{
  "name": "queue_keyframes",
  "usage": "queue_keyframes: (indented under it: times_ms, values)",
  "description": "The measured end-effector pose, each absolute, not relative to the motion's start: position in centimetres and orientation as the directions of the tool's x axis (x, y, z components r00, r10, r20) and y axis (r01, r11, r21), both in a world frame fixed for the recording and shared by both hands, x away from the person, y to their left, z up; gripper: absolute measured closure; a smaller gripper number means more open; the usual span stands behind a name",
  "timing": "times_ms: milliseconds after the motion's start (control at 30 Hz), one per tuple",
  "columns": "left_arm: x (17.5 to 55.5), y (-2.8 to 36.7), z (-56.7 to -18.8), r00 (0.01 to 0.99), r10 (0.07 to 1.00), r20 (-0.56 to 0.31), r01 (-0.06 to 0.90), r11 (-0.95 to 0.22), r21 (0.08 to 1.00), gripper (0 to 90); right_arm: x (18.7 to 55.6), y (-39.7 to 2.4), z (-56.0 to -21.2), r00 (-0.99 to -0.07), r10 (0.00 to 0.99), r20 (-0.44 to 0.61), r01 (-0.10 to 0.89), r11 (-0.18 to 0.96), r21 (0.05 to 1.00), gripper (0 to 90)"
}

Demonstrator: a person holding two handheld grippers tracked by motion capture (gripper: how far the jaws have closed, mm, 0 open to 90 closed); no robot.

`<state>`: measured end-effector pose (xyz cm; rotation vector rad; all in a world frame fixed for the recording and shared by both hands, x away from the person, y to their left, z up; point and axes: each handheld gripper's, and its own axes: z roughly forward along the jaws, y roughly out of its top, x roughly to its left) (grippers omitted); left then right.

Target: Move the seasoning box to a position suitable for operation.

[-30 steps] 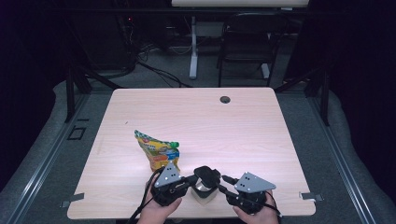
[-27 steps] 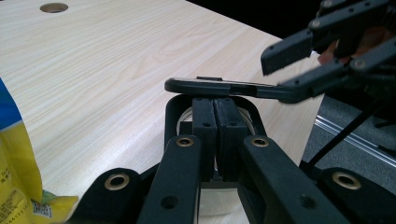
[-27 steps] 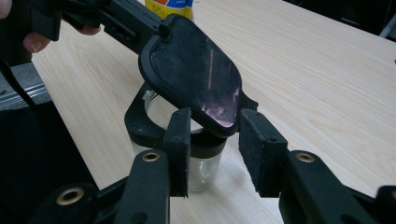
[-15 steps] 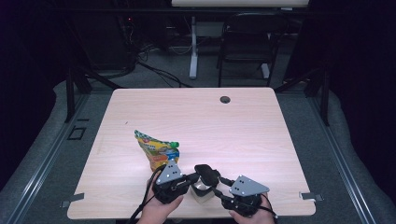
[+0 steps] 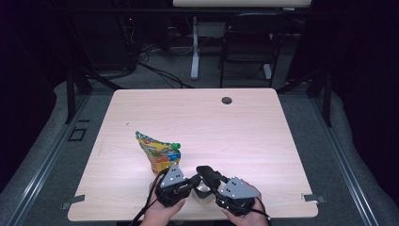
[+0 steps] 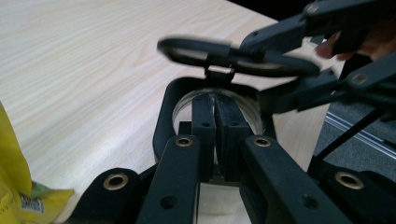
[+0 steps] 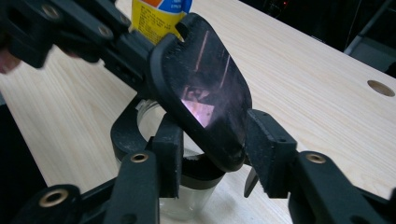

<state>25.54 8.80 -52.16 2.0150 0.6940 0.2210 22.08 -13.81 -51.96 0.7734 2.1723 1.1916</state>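
Observation:
A small glass jar (image 5: 203, 193) with a black collar and a hinged black lid (image 5: 207, 173) stands near the table's front edge. The lid (image 7: 205, 93) is swung up. My left gripper (image 5: 195, 181) comes from the left, and its pads (image 6: 204, 130) are pinched together on the jar's collar (image 6: 164, 116). From the right, my right gripper (image 5: 210, 178) straddles the raised lid. Its jaws have just been closing, and its pads (image 7: 268, 151) rest against the lid's two edges. A yellow snack pouch (image 5: 157, 151) with a green cap lies just behind the left gripper.
The pale wooden table (image 5: 244, 136) has a round cable hole (image 5: 227, 100) at its back edge. Both hands sit at the front edge. A chair (image 5: 247, 42) and desk legs stand on the floor behind the table.
My right gripper has shifted a little to the left, towards the left gripper and the jar. The left gripper and the pouch have stayed in place.

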Motion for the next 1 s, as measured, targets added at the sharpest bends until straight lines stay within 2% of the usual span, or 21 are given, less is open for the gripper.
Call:
queue_keyframes:
  times_ms: [333,467,767,1000]
  values:
    - [25.6,8.9,-52.6,0.829,0.547,-0.118,0.376,-0.388,0.841,87.9,21.9,-14.3,-51.5,-0.687,0.706,-0.172,0.21,0.42,0.883,64.5]
    - [25.5,8.8,-52.7,0.829,0.548,-0.116,0.375,-0.389,0.842,87.9,21.9,-14.7,-51.3,-0.68,0.716,-0.158,0.21,0.396,0.894,69.4]
    - [25.3,8.5,-53.0,0.839,0.533,-0.113,0.367,-0.4,0.84,88.0,22.6,-16.2,-51.1,-0.657,0.751,-0.066,0.254,0.302,0.919,82.7]
    - [25.3,8.6,-53.0,0.838,0.532,-0.12,0.371,-0.395,0.841,88.0,23.2,-17.0,-51.2,-0.649,0.761,0.009,0.296,0.241,0.924,85.4]
